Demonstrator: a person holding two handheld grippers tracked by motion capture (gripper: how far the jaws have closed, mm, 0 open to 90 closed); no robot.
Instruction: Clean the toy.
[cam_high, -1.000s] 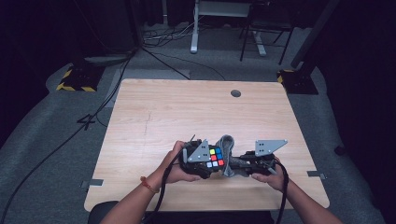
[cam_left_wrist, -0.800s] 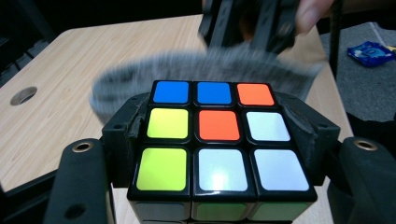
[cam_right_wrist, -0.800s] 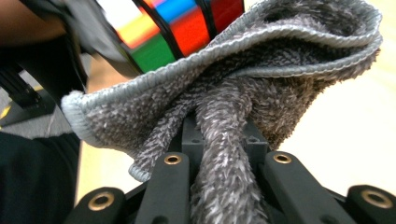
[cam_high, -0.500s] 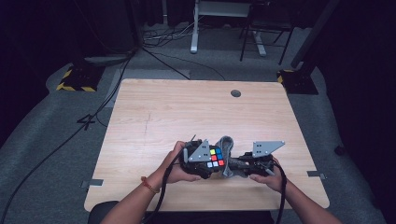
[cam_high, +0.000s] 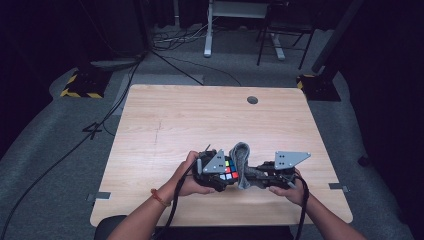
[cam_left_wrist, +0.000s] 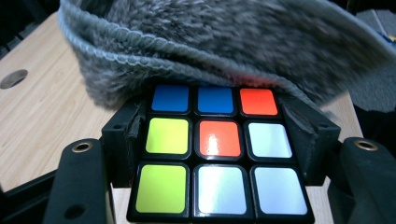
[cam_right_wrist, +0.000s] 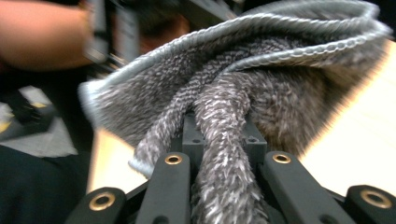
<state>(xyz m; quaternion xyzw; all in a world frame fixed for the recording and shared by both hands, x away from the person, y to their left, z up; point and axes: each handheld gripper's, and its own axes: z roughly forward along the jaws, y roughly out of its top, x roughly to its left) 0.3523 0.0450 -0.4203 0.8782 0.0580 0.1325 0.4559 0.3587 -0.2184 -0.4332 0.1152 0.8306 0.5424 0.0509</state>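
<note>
The room around the work is dark: grey floor (cam_high: 55, 140) on every side, cables trailing across it at the left, a yellow-and-black striped base (cam_high: 80, 89) off the far left corner and a white frame leg (cam_high: 207, 30) beyond the far edge. The wooden counter (cam_high: 165, 120) is bare over most of its top, with a round cable hole (cam_high: 252, 100) near its far edge; nothing stands between the person and the work, which sits close to the near edge.

There, in the high view, the grey towel (cam_high: 241, 159) rises in a fold between the two grippers and hangs over the puzzle cube (cam_high: 229, 170), touching it. The right gripper (cam_high: 260, 175) has its jaws closed on a bunched strand of the towel; in the right gripper view that strand (cam_right_wrist: 224, 154) runs straight down between the two black jaws, and the rest of the cloth blocks most of what lies ahead. The left gripper (cam_high: 220, 172) holds the cube, jaws pressed against its two sides. In the left gripper view the cube's near face (cam_left_wrist: 217, 154) shows blue, orange, yellow-green and white tiles, and the towel (cam_left_wrist: 210, 51) drapes across its far edge, hiding whatever lies past it.

The cube's other faces are out of sight. The right gripper view is blurred at the top left, where the shape is probably the person's other forearm (cam_right_wrist: 42, 35).
</note>
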